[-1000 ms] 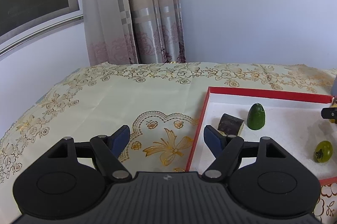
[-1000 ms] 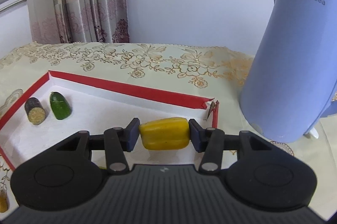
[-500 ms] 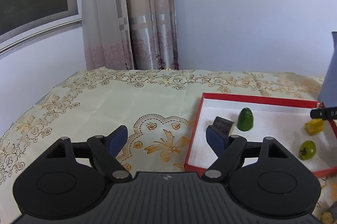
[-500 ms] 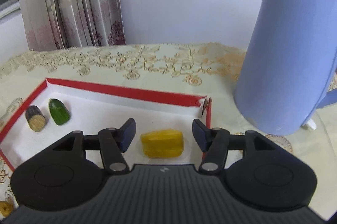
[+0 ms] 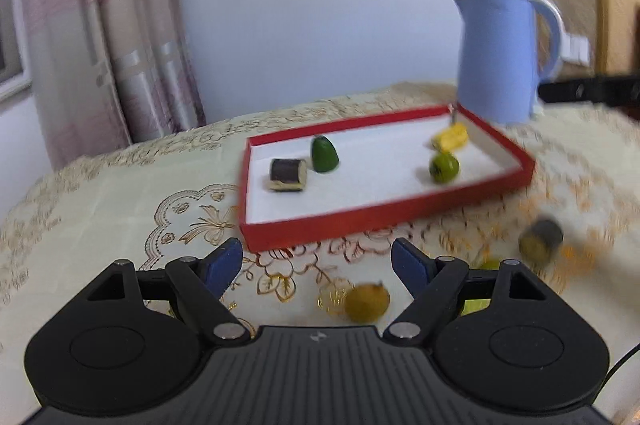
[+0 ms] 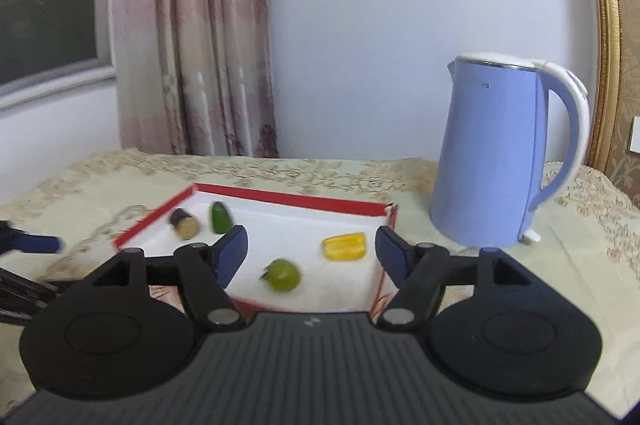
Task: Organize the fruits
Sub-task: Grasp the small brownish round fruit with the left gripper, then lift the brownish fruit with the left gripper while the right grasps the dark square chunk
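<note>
Yellow fruit piece [image 6: 345,247] lies released in the red tray [image 6: 280,199], by its kettle-side corner.
Its long axis runs across the right wrist view. The right gripper [image 6: 311,251], clamped on it a second ago, has just been opening and now stands wide, empty; the left gripper [image 5: 318,263] is also wide open, holding nothing, over the tablecloth [image 5: 120,193].

Left gripper [image 5: 318,263]: matte black body, ribbed centre panel with a small pale lightning mark, two round discs either side, triangular cut-outs in the linkage arms, silver pivot screws, dark blue pads [image 5: 224,265]. Thin black cable at lower right edge. Right gripper [image 6: 312,249]: same build, same blue pads [image 6: 232,253].
</note>
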Available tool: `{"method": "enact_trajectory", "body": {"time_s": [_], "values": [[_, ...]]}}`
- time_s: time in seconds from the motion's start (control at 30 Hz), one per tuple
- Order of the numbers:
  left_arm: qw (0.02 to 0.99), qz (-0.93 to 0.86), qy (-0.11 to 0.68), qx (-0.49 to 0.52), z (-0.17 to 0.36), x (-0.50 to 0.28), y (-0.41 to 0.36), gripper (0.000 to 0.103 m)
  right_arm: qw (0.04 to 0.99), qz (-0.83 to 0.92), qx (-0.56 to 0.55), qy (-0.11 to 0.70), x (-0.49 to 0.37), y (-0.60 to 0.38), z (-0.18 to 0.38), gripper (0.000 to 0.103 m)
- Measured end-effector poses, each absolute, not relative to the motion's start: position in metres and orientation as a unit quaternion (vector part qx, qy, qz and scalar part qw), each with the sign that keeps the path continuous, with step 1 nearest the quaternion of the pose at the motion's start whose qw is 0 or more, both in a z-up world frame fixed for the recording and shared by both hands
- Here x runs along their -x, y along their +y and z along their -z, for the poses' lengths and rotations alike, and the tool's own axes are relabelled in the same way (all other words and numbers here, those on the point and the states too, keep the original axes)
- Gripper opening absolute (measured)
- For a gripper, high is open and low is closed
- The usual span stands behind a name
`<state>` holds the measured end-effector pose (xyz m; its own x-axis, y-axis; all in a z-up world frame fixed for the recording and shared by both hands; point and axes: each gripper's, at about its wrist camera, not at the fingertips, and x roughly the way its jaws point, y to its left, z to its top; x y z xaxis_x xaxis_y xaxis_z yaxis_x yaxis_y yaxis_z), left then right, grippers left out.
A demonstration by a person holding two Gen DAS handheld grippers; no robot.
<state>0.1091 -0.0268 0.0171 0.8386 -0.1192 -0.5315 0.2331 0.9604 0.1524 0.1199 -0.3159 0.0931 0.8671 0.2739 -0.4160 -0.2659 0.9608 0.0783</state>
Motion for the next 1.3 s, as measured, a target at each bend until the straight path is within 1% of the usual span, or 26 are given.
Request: {"method": "enact_trajectory", "body": {"time_s": [0.07, 0.23, 0.4, 0.5, 0.57, 0.63, 0.73, 1.0, 1.1, 1.17, 1.2, 1.3], "values": [[0.95, 0.093, 0.271, -0.124, -0.008, -0.109, -0.031, 0.082, 0.967, -0.143, -0.013, 0.212, -0.103, -0.313, -0.087, 0.07], [0.946, 0.124, 0.27, -0.132, 0.002, -0.105, -0.031, 0.082, 0.968, -0.123, 0.007, 0.217, -0.082, -0.307, -0.068, 0.07], [0.943, 0.138, 0.262, -0.15, 0.008, -0.102, -0.038, 0.082, 0.963, -0.13, -0.053, 0.23, -0.079, -0.317, -0.053, 0.07], [0.941, 0.139, 0.27, -0.149, 0.013, -0.104, -0.039, 0.074, 0.961, -0.128, -0.065, 0.236, -0.082, -0.319, -0.046, 0.07], [0.938, 0.142, 0.28, -0.146, 0.015, -0.106, -0.039, 0.067, 0.96, -0.129, -0.063, 0.24, -0.084, -0.318, -0.042, 0.07], [0.935, 0.143, 0.291, -0.144, 0.019, -0.11, -0.038, 0.064, 0.959, -0.133, -0.063, 0.241, -0.084, -0.317, -0.04, 0.07], [0.933, 0.144, 0.301, -0.137, 0.021, -0.113, -0.038, 0.063, 0.96, -0.134, -0.06, 0.24, -0.084, -0.316, -0.04, 0.07], [0.927, 0.156, 0.324, -0.106, 0.023, -0.122, -0.037, 0.054, 0.961, -0.124, -0.067, 0.237, -0.084, -0.321, -0.039, 0.07], [0.924, 0.163, 0.335, -0.082, 0.022, -0.126, -0.035, 0.044, 0.961, -0.125, -0.066, 0.237, -0.084, -0.321, -0.039, 0.07], [0.922, 0.17, 0.342, -0.068, 0.021, -0.127, -0.033, 0.033, 0.961, -0.124, -0.066, 0.237, -0.084, -0.321, -0.039, 0.07], [0.923, 0.166, 0.341, -0.071, 0.021, -0.127, -0.034, 0.03, 0.961, -0.123, -0.066, 0.237, -0.084, -0.321, -0.039, 0.07], [0.923, 0.162, 0.342, -0.071, 0.021, -0.126, -0.035, 0.029, 0.962, -0.119, -0.066, 0.237, -0.084, -0.321, -0.039, 0.07]]}}
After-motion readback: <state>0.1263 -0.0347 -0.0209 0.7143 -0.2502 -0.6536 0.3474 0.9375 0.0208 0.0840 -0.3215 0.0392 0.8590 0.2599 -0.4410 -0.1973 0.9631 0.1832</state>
